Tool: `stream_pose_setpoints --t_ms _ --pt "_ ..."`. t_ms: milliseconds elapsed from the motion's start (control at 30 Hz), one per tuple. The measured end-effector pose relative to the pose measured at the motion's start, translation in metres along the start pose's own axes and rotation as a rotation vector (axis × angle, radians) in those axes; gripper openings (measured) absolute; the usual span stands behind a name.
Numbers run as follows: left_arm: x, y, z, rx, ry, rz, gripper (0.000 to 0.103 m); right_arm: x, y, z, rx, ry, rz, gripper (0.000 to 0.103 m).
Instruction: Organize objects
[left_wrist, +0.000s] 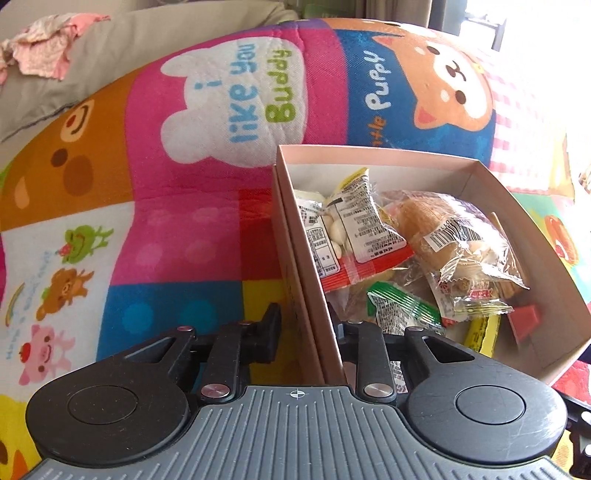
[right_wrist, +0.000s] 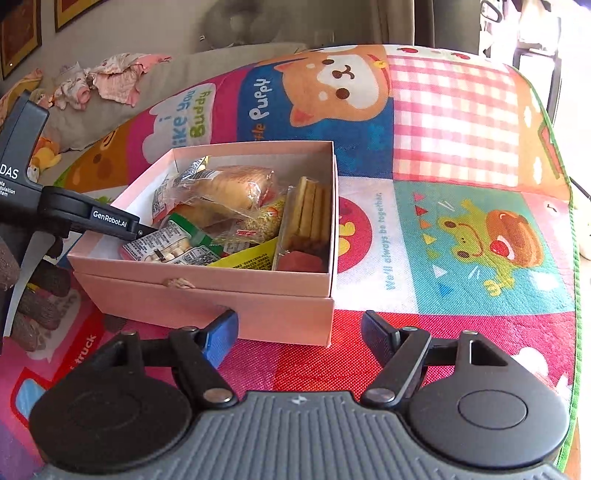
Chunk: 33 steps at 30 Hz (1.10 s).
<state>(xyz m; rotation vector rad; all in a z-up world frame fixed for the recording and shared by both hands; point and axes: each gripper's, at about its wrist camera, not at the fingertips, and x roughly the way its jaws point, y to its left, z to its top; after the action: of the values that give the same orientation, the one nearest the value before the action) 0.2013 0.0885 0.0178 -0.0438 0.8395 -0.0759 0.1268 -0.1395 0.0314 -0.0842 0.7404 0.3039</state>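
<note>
**Snack box on the play mat**

The left gripper (left_wrist: 308, 332) fingers sit one on each side of the pink box (left_wrist: 373, 155) wall, not squeezing it. The right gripper (right_wrist: 297, 332) fingers are wide apart, holding nothing, with the box just ahead of the left finger.

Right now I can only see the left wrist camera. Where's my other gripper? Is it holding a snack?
Observer: No. The right gripper is open and empty, low over the mat in front of the pink box.
Operator: Is there anything under the box?
Observer: Yes, it sits on a second pink layer, which looks like its lid or base.
Operator: What's on the mat on the far side of the box?
Observer: A frog picture printed on the mat, to the box's right in the right wrist view.
</note>
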Motion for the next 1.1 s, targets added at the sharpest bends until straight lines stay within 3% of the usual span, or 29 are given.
stream_pose_setpoints --t_ms 100,233,333,400,500,633,733,800,900,1100 --pt "-0.002 -0.009 -0.005 0.071 -0.052 0.070 0.045 0.000 -0.001 -0.001 0.009 -0.009 -0.006 0.074" --pt "-0.013 -0.006 -0.003 0.008 -0.065 0.097 0.042 -0.004 -0.003 -0.005 0.016 -0.024 -0.044 0.077" --pt "-0.049 0.001 -0.007 -0.049 -0.179 0.108 0.056 -0.017 -0.010 -0.010 0.055 -0.033 -0.063 0.091" --pt "-0.079 0.004 -0.019 -0.092 -0.249 0.093 0.053 -0.030 -0.013 -0.016 0.076 -0.044 -0.066 0.103" --pt "-0.125 -0.003 -0.053 -0.116 -0.326 0.090 0.052 -0.049 -0.008 -0.031 0.058 -0.042 -0.072 0.103" --pt "-0.154 -0.033 -0.113 -0.067 -0.285 0.007 0.052 -0.062 0.007 -0.062 0.003 -0.019 -0.067 0.103" --pt "-0.146 -0.061 -0.149 0.010 -0.212 0.030 0.052 -0.055 0.022 -0.083 -0.069 0.014 -0.102 0.103" --pt "-0.133 -0.070 -0.164 0.003 -0.160 0.034 0.053 -0.056 0.020 -0.088 -0.036 0.003 -0.100 0.103" --pt "-0.126 -0.083 -0.174 0.028 -0.186 0.090 0.055 -0.055 0.005 -0.092 0.048 -0.022 -0.071 0.103" --pt "-0.118 -0.084 -0.173 0.015 -0.207 0.096 0.056 -0.053 0.006 -0.094 0.073 -0.039 -0.114 0.103"
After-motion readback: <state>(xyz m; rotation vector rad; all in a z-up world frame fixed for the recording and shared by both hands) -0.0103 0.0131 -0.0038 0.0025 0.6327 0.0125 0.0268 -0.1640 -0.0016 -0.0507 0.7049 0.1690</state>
